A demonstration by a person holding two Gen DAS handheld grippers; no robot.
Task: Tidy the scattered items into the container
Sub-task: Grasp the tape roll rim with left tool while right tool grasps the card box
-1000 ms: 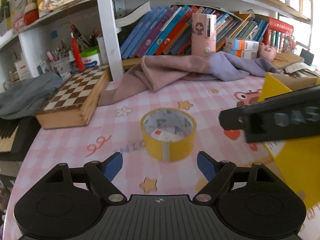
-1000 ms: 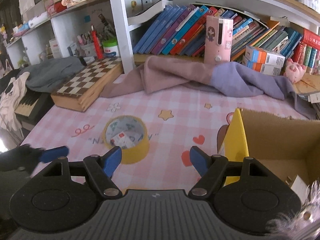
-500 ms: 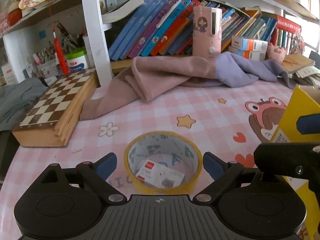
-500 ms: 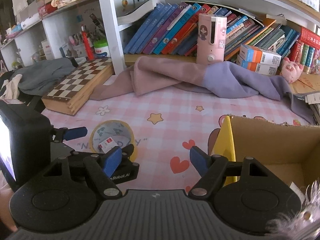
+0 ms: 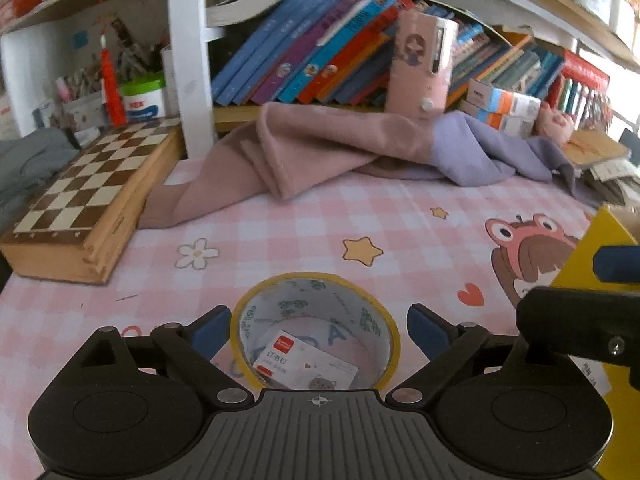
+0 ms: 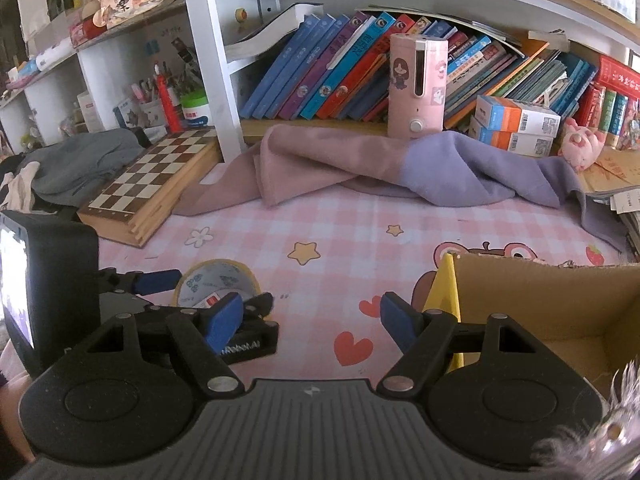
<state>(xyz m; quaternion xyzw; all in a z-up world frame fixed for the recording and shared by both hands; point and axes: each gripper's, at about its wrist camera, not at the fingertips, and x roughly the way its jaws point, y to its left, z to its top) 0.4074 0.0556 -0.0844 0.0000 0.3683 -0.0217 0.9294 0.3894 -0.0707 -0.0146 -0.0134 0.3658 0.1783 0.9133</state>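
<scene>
A roll of yellow tape [image 5: 316, 332] lies flat on a pink checked tablecloth [image 5: 360, 216], near the front edge. Its inside is pale with small green prints, and a small white box [image 5: 306, 364] with a red corner sits inside the ring. The left gripper [image 5: 316, 330] straddles the roll: its blue-tipped fingers [image 5: 210, 330] stand wide apart, one on each side of the tape, the left one just beside the yellow rim and the right one clear of it. Nothing is gripped. To the right stands a cardboard box [image 6: 532, 304] with a yellow outer wall. The right gripper [image 6: 310, 322] hangs over bare cloth just left of that box, partly spread and empty. Farther back lie a pink and purple cloth [image 5: 360, 152], a wooden chessboard [image 5: 84, 196] on the left, and a shelf of books [image 6: 360, 72].
</scene>
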